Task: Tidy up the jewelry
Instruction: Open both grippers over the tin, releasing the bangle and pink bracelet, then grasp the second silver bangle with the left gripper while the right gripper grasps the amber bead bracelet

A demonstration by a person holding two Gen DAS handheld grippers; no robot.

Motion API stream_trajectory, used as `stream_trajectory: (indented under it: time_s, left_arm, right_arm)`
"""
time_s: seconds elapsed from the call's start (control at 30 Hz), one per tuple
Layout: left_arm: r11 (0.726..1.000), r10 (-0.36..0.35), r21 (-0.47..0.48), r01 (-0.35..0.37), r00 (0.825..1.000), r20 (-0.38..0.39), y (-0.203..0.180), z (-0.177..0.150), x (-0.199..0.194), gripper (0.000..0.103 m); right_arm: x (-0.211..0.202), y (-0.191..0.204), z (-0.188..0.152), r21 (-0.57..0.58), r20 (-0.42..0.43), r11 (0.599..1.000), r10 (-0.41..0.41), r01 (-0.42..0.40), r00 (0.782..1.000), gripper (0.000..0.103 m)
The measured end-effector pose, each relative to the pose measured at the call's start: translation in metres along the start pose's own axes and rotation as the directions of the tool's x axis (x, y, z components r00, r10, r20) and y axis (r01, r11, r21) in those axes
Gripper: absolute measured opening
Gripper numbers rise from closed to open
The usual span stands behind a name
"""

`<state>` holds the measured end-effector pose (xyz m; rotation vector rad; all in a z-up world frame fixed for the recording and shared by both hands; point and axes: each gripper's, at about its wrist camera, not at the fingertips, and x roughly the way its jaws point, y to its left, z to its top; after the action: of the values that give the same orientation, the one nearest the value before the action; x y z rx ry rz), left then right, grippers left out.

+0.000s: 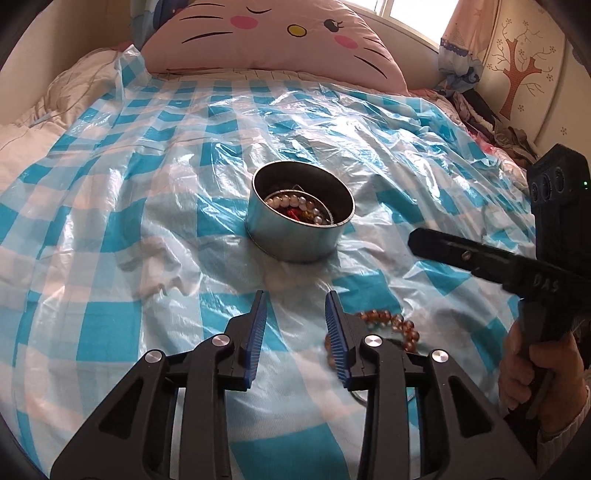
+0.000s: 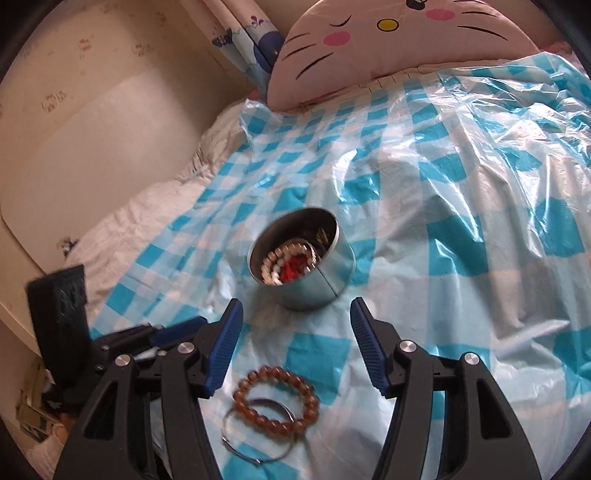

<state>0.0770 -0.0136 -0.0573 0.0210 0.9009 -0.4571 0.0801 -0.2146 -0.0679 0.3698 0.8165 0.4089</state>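
A round metal tin (image 1: 295,240) stands on the blue-checked plastic sheet (image 1: 147,166). It holds a pearl bracelet (image 1: 291,201) and some red pieces. My left gripper (image 1: 296,293) is open just short of the tin, nothing between its fingers. A brown bead bracelet (image 1: 391,321) lies right of its right finger. In the right wrist view the tin (image 2: 332,280) sits just beyond my open right gripper (image 2: 295,302). The brown bead bracelet (image 2: 277,402) and a silver bangle (image 2: 255,443) lie on the sheet under the gap between its fingers, untouched by the pads.
A pink cat-face pillow (image 1: 266,33) lies at the bed's head. Piled clothes (image 1: 491,125) sit along the right edge. A hand (image 1: 524,362) holds the right gripper (image 1: 461,254) to the tin's right. The left gripper (image 2: 166,332) shows at lower left in the right view.
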Motion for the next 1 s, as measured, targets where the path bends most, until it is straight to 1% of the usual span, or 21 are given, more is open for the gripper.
stream_trajectory:
  time_s: [0.03, 0.1, 0.17, 0.23, 0.33, 0.43, 0.47, 0.53, 0.57, 0.63, 0.67, 0.8, 0.83, 0.93, 1.0]
  left_arm:
    - [1.000, -0.004, 0.020, 0.004, 1.000, -0.006, -0.005, -0.006, -0.002, 0.036]
    - [0.998, 0.002, 0.061, -0.001, 1.000, -0.014, -0.015, -0.015, -0.005, 0.041]
    - [0.996, 0.005, 0.085, -0.003, 1.000, -0.029, -0.024, -0.022, -0.004, 0.041]
    - [0.994, 0.019, 0.111, -0.015, 0.999, -0.044, -0.033, -0.026, -0.001, 0.041]
    - [0.986, 0.055, 0.158, -0.043, 0.996, -0.072, -0.044, -0.033, 0.007, 0.041]
    - [0.976, 0.102, 0.203, -0.083, 0.991, -0.082, -0.051, -0.040, 0.012, 0.041]
    - [0.973, 0.112, 0.212, -0.093, 0.990, -0.081, -0.052, -0.041, 0.012, 0.041]
    - [0.970, 0.129, 0.218, -0.109, 0.988, -0.081, -0.052, -0.041, 0.011, 0.042]
    - [0.969, 0.136, 0.216, -0.116, 0.987, -0.082, -0.051, -0.042, 0.009, 0.042]
    - [0.967, 0.150, 0.217, -0.129, 0.985, -0.082, -0.048, -0.043, 0.007, 0.042]
    - [0.965, 0.161, 0.221, -0.139, 0.984, -0.083, -0.047, -0.045, 0.005, 0.042]
    - [0.948, 0.210, 0.258, -0.184, 0.975, -0.077, -0.050, -0.051, -0.008, 0.042]
    - [0.946, 0.217, 0.262, -0.191, 0.973, -0.073, -0.050, -0.050, -0.010, 0.042]
    - [0.939, 0.225, 0.279, -0.202, 0.973, -0.050, -0.053, -0.046, -0.014, 0.041]
    - [0.933, 0.226, 0.298, -0.203, 0.973, -0.042, -0.057, -0.042, -0.009, 0.041]
  right_arm:
    - [0.004, 0.003, -0.008, -0.036, -0.039, 0.998, -0.047, 0.046, 0.998, 0.059]
    - [0.014, 0.008, -0.021, -0.103, -0.096, 0.989, -0.117, 0.107, 0.988, 0.059]
    - [0.024, 0.014, -0.028, -0.168, -0.118, 0.973, -0.178, 0.157, 0.977, 0.060]
    - [0.032, 0.019, -0.034, -0.221, -0.131, 0.957, -0.221, 0.188, 0.966, 0.061]
    - [0.040, 0.021, -0.041, -0.286, -0.132, 0.921, -0.313, 0.267, 0.941, 0.061]
    - [0.036, 0.016, -0.043, -0.291, -0.106, 0.891, -0.392, 0.348, 0.914, 0.068]
    - [0.032, 0.012, -0.044, -0.276, -0.103, 0.890, -0.402, 0.362, 0.910, 0.068]
    - [0.025, 0.008, -0.045, -0.263, -0.085, 0.875, -0.441, 0.407, 0.894, 0.068]
    - [0.020, 0.006, -0.046, -0.249, -0.078, 0.873, -0.449, 0.419, 0.890, 0.068]
    - [0.010, 0.005, -0.048, -0.234, -0.050, 0.854, -0.488, 0.465, 0.872, 0.070]
    - [0.007, 0.005, -0.049, -0.229, -0.041, 0.851, -0.494, 0.473, 0.868, 0.070]
    - [0.003, 0.008, -0.049, -0.237, -0.022, 0.845, -0.498, 0.479, 0.867, 0.070]
    - [0.001, 0.009, -0.049, -0.239, -0.014, 0.851, -0.485, 0.468, 0.875, 0.070]
    - [-0.005, 0.018, -0.049, -0.254, 0.016, 0.876, -0.419, 0.409, 0.908, 0.070]
    - [-0.006, 0.022, -0.048, -0.256, 0.013, 0.896, -0.373, 0.363, 0.928, 0.069]
